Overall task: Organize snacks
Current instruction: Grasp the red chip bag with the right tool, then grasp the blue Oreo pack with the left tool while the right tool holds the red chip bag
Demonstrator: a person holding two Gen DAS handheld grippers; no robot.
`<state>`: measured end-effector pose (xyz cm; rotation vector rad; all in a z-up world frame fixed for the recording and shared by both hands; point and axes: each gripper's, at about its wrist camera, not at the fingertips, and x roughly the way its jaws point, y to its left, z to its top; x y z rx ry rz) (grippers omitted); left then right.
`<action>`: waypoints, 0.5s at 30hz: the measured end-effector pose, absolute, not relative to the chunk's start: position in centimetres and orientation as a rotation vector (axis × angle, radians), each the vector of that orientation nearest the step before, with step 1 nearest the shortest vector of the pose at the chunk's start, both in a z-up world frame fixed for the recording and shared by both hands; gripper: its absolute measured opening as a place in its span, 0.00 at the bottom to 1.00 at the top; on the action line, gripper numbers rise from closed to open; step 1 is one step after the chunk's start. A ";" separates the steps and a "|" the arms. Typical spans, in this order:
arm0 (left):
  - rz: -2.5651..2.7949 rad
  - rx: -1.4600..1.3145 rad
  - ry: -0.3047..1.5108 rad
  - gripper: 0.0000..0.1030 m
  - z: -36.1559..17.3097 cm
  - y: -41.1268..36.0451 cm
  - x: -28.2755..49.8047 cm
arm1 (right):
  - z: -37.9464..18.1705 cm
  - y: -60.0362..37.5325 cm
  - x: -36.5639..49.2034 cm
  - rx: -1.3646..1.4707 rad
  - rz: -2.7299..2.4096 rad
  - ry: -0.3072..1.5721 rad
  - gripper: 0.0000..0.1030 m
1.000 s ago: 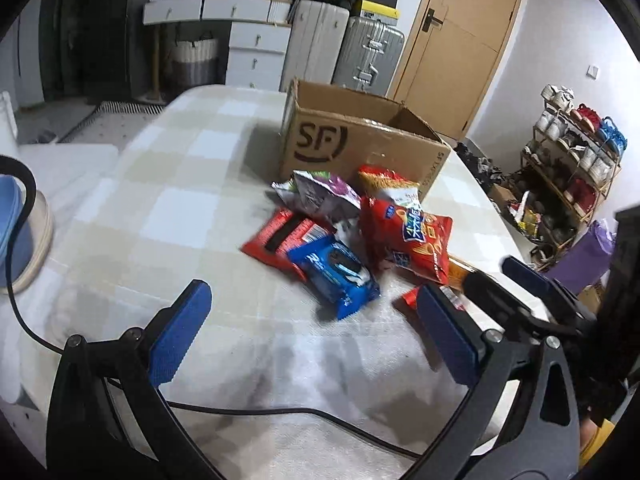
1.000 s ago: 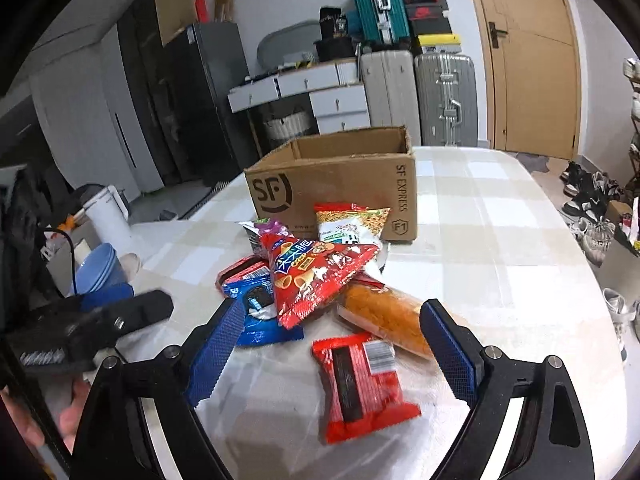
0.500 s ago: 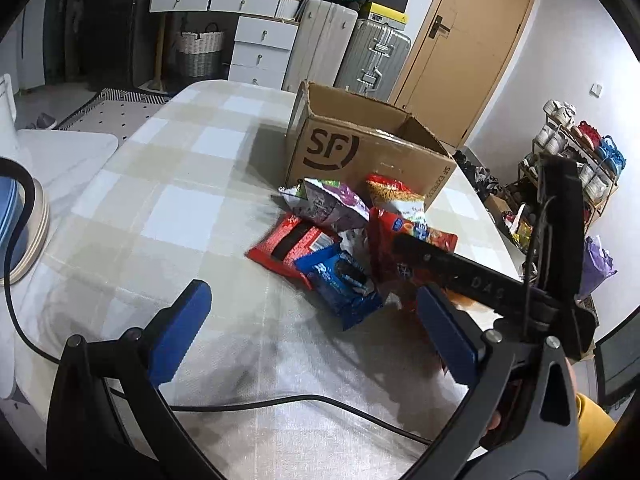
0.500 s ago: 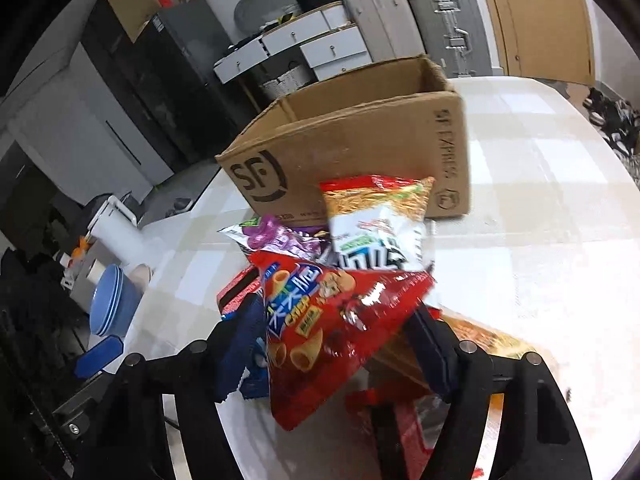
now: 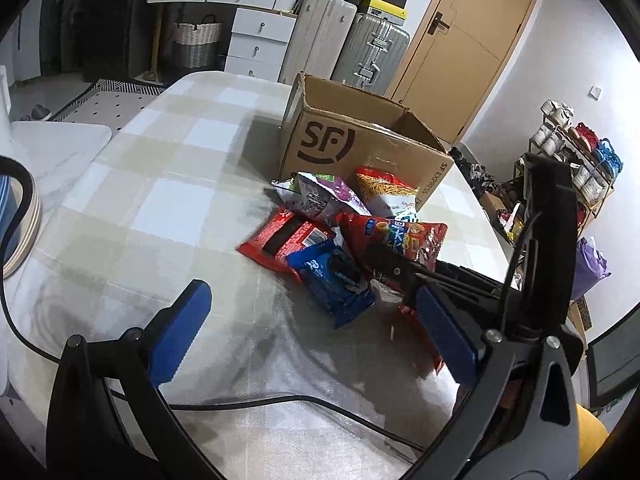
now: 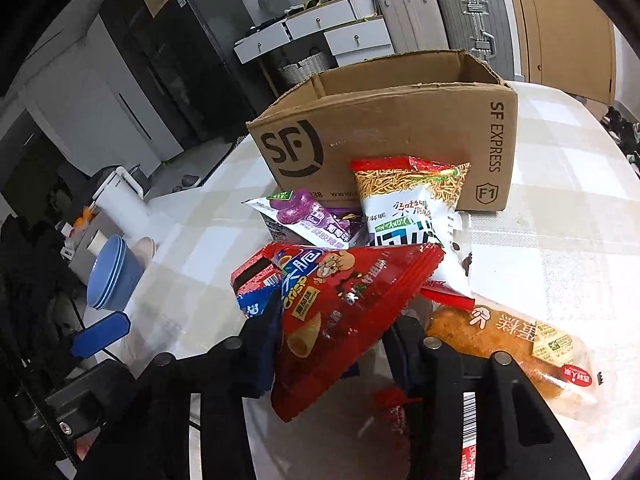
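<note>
An open cardboard SF box (image 6: 400, 128) (image 5: 360, 148) stands on the checked table. In front of it lies a pile of snacks: a purple bag (image 6: 304, 216), a white and orange noodle-snack bag (image 6: 408, 208), a blue cookie pack (image 5: 332, 276), a red pack (image 5: 284, 240) and wrapped bread (image 6: 512, 344). My right gripper (image 6: 332, 340) is closing, and its jaws pinch the lower end of the red cone-snack bag (image 6: 340, 304). It also shows in the left wrist view, where the right gripper (image 5: 400, 268) reaches in from the right. My left gripper (image 5: 312, 328) is open and holds nothing, just short of the pile.
A black cable (image 5: 240, 400) runs across the table's near side. Blue bowls (image 6: 108, 276) and a white kettle (image 6: 120, 200) stand left of the table. Suitcases, drawers and a door are behind the box. A shoe rack (image 5: 576, 160) is at the right.
My right gripper moved forward and down onto the pile, and its jaws closed around the red cone-snack bag. The left gripper stayed nearly still and open.
</note>
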<state>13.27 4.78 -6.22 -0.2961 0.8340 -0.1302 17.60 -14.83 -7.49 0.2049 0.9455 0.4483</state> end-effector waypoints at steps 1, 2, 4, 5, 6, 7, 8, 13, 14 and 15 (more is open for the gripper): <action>-0.128 -0.297 0.835 0.99 -6.3 4.9 13.3 | -7.5 -14.9 17.6 0.209 0.452 0.946 0.40; -0.126 -0.301 0.836 0.99 -6.3 5.0 13.3 | -7.4 -15.1 17.5 0.209 0.452 0.945 0.40; -0.120 -0.313 0.839 0.99 -6.4 5.3 13.4 | -7.3 -15.3 17.3 0.214 0.453 0.940 0.40; -0.115 -0.317 0.840 0.99 -6.5 5.5 13.5 | -7.3 -15.4 17.2 0.215 0.452 0.939 0.39; -0.111 -0.320 0.840 0.99 -6.5 5.7 13.5 | -7.2 -15.7 17.0 0.222 0.452 0.933 0.39; -0.106 -0.324 0.841 0.99 -6.6 5.9 13.6 | -7.1 -15.9 16.9 0.226 0.451 0.931 0.39; -0.102 -0.330 0.842 0.99 -6.7 6.1 13.6 | -6.9 -16.1 16.7 0.229 0.449 0.925 0.39; -0.086 -0.348 0.850 0.99 -7.1 6.7 13.9 | -5.3 -17.9 15.0 0.276 0.452 0.870 0.39; -0.084 -0.354 0.854 0.99 -7.2 6.8 14.0 | -4.9 -18.3 14.6 0.285 0.454 0.859 0.39; -0.083 -0.360 0.861 0.99 -7.4 6.8 14.1 | -4.3 -19.0 14.1 0.298 0.453 0.838 0.39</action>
